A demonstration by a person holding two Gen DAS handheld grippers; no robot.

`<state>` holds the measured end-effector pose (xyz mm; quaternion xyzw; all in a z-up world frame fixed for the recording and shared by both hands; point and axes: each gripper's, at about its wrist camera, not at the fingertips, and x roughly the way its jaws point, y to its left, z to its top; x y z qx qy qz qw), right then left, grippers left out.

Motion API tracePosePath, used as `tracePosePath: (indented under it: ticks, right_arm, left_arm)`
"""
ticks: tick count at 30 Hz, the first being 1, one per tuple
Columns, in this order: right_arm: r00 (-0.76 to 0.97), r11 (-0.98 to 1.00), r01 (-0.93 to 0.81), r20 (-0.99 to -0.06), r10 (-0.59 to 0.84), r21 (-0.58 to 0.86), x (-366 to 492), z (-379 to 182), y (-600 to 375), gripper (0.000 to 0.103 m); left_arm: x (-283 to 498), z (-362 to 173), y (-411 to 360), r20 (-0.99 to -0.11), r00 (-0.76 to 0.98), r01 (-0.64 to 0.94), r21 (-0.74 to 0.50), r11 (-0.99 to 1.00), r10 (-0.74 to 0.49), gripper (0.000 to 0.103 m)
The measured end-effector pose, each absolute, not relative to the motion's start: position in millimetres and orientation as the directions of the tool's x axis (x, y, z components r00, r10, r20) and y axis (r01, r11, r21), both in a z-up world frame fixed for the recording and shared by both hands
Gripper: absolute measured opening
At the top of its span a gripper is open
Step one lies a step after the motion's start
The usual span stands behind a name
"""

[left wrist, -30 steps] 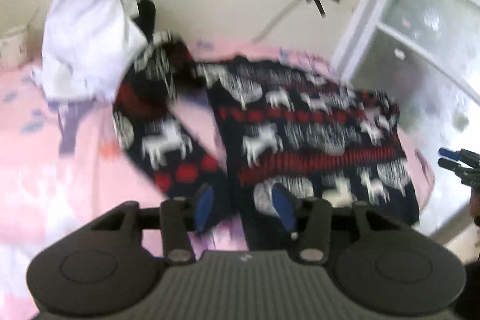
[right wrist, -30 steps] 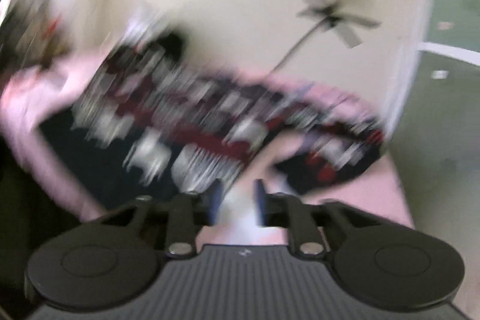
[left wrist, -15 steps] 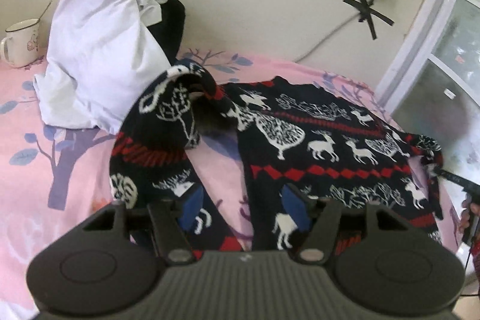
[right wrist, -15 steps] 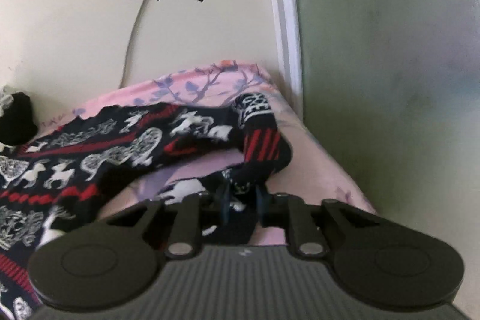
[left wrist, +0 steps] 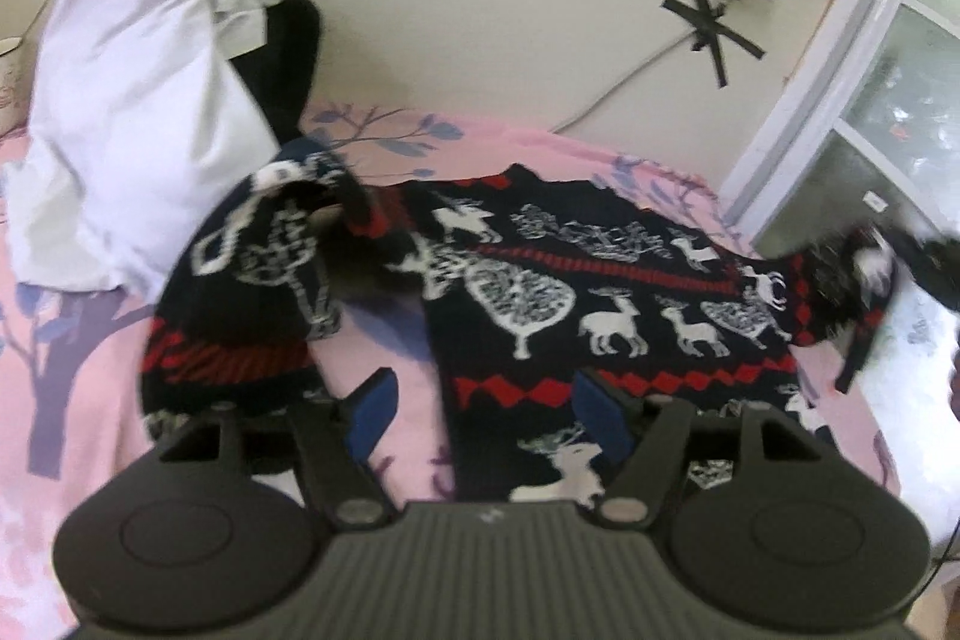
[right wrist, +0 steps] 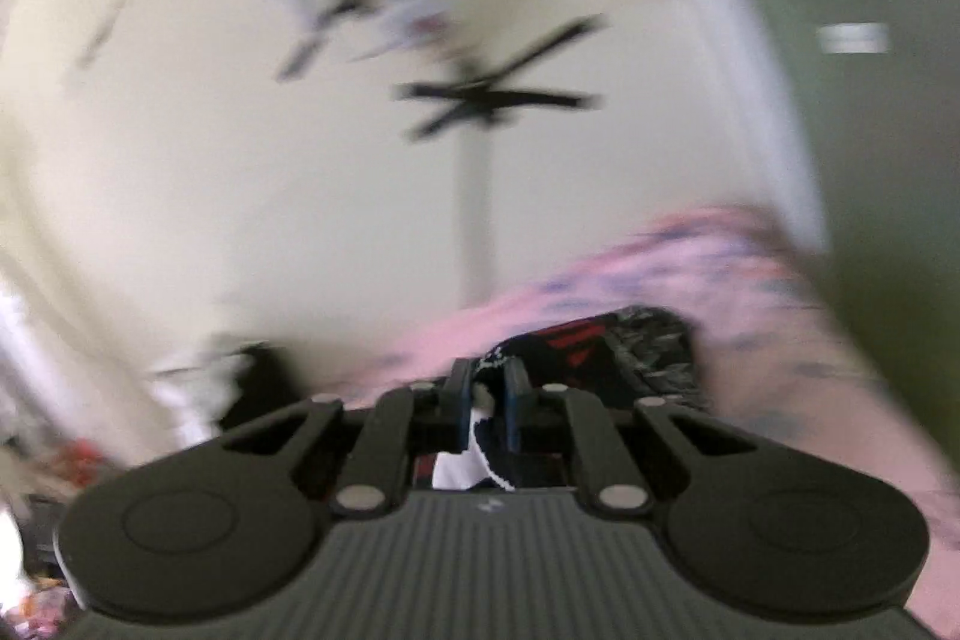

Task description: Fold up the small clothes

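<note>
Presently, findings as follows.
Surface: a pink bedsheet (left wrist: 90, 388) with a purple tree print carries everything; a cream wall stands along its far edge.
Sweater: a black knit sweater (left wrist: 600, 292) with white reindeer and red bands lies spread across the middle of the sheet, reaching toward the right edge.
Near sleeve: the sweater's left-hand sleeve (left wrist: 258, 280) is doubled over on itself, humped up beside the body of the garment, with bare sheet showing between them.
Left gripper: the left gripper (left wrist: 489, 409) has its blue-padded jaws spread wide apart, holding nothing, poised over the sweater's near hem and the strip of bare sheet.
Right gripper: the right gripper (right wrist: 485, 406) has its jaws drawn close together, pinching a fold of the sweater's fabric (right wrist: 480, 454); the right wrist view is heavily motion-blurred.
Far-left corner: a crumpled white cloth (left wrist: 132, 100) is heaped against the wall, a dark item (left wrist: 282, 58) behind it.
Wall: a cable (left wrist: 630, 88) is fixed with crossed black tape (left wrist: 714, 28).
</note>
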<state>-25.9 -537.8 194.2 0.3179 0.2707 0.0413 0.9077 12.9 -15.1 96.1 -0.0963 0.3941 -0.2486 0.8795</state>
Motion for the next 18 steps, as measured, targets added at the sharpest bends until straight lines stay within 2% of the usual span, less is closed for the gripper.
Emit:
tracePosePath:
  ticks: [3, 4, 5, 6, 7, 8, 10, 12, 15, 18]
  right_arm:
    - [0.834, 0.780, -0.027, -0.416, 0.363, 0.625, 37.4, 200.0, -481.0, 0.004]
    - [0.823, 0.785, -0.068, -0.410, 0.393, 0.616, 59.5, 199.3, -459.6, 0.010]
    - [0.803, 0.796, -0.106, -0.421, 0.422, 0.596, 81.7, 197.1, -436.8, 0.044]
    - [0.788, 0.810, -0.142, -0.430, 0.441, 0.569, 98.9, 196.0, -419.9, 0.061]
    - [0.777, 0.833, -0.153, -0.456, 0.434, 0.533, 110.1, 195.7, -407.4, 0.073]
    - [0.792, 0.838, -0.170, -0.435, 0.430, 0.518, 111.1, 197.7, -405.6, 0.067]
    - [0.815, 0.853, -0.167, -0.418, 0.402, 0.495, 103.7, 199.7, -418.3, 0.066]
    - [0.849, 0.885, -0.099, -0.426, 0.313, 0.455, 94.1, 189.8, -442.7, 0.066]
    - [0.847, 0.927, 0.077, -0.515, 0.134, 0.367, 77.1, 155.3, -476.2, 0.070]
    - [0.791, 0.909, 0.196, -0.607, 0.075, 0.367, 65.4, 107.4, -500.2, 0.071]
  left_arm:
    - [11.2, 100.8, -19.5, -0.620, 0.567, 0.368, -0.399, 0.840, -0.543, 0.065]
    - [9.8, 103.6, -20.0, -0.612, 0.569, 0.373, -0.404, 0.836, -0.549, 0.066]
    - [7.5, 107.6, -20.3, -0.602, 0.575, 0.378, -0.404, 0.833, -0.553, 0.067]
    - [4.3, 112.3, -20.0, -0.592, 0.584, 0.387, -0.398, 0.832, -0.555, 0.070]
    - [1.5, 116.8, -18.7, -0.581, 0.595, 0.398, -0.388, 0.831, -0.556, 0.076]
    - [-0.6, 120.2, -17.9, -0.572, 0.604, 0.407, -0.378, 0.832, -0.555, 0.080]
    - [0.3, 125.1, -18.4, -0.561, 0.610, 0.422, -0.367, 0.829, -0.559, 0.080]
    - [9.2, 123.9, -25.3, -0.561, 0.591, 0.437, -0.381, 0.815, -0.579, 0.081]
    - [26.1, 114.2, -51.2, -0.586, 0.546, 0.460, -0.388, 0.799, -0.599, 0.081]
    - [37.5, 101.6, -83.2, -0.614, 0.502, 0.499, -0.370, 0.784, -0.609, 0.081]
